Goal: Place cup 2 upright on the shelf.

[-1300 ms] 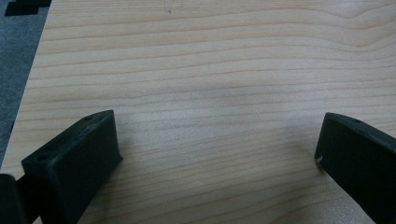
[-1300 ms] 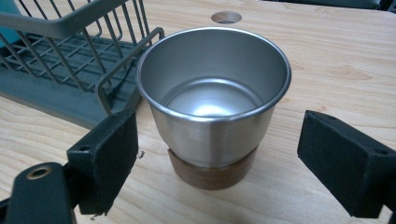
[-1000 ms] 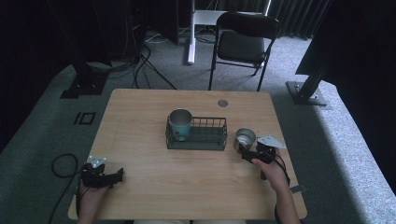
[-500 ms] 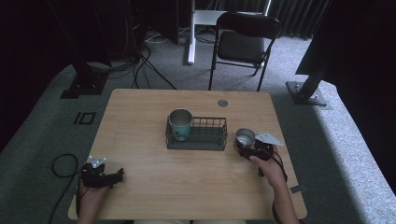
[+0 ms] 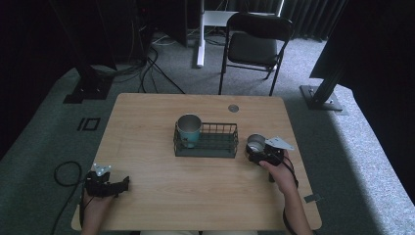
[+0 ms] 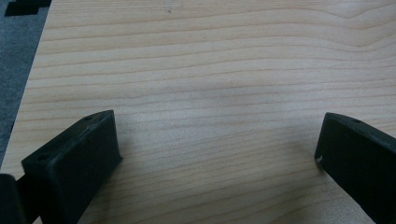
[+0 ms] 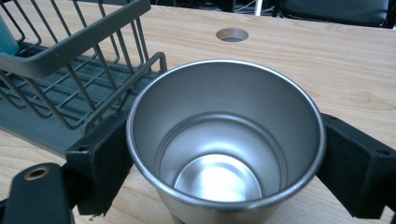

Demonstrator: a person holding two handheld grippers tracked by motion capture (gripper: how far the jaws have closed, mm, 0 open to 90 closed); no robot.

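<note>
On table, R side: steel cup [image 7: 224,144] upright, mouth up, empty, just beside R end of wire basket [image 5: 215,146]; not inside it.
R gripper [image 5: 258,155]: jaws clamped on steel cup, one pad each side of wall (R gripper view). Grey plate on top, cable trailing back along hand.
L gripper [image 5: 122,184]: jaws spread wide, nothing betw. them; bare wood below (L gripper view). Sits near front-L corner of table, well apart from basket.
Cups, count: 2. One steel (in R gripper), one teal cup [image 5: 189,129] w/ metal rim, upright in L end of basket.
Baskets, count: 1. Dark wire, rectangular, mid-table; R part holds nothing.
Grippers, count: 2, one per hand.
Table [image 5: 147,117]: 1, light wood grain; 1 round cable hole [image 5: 233,108] near back edge, R of centre.
Chairs: 1 folding chair [image 5: 254,49], black, behind table on grey carpet.
Floor: cables behind table; black stand feet L + R.
Writing/brands: small dark mark on teal cup's side, too small to read. None legible on steel cup, basket or grippers.
</note>
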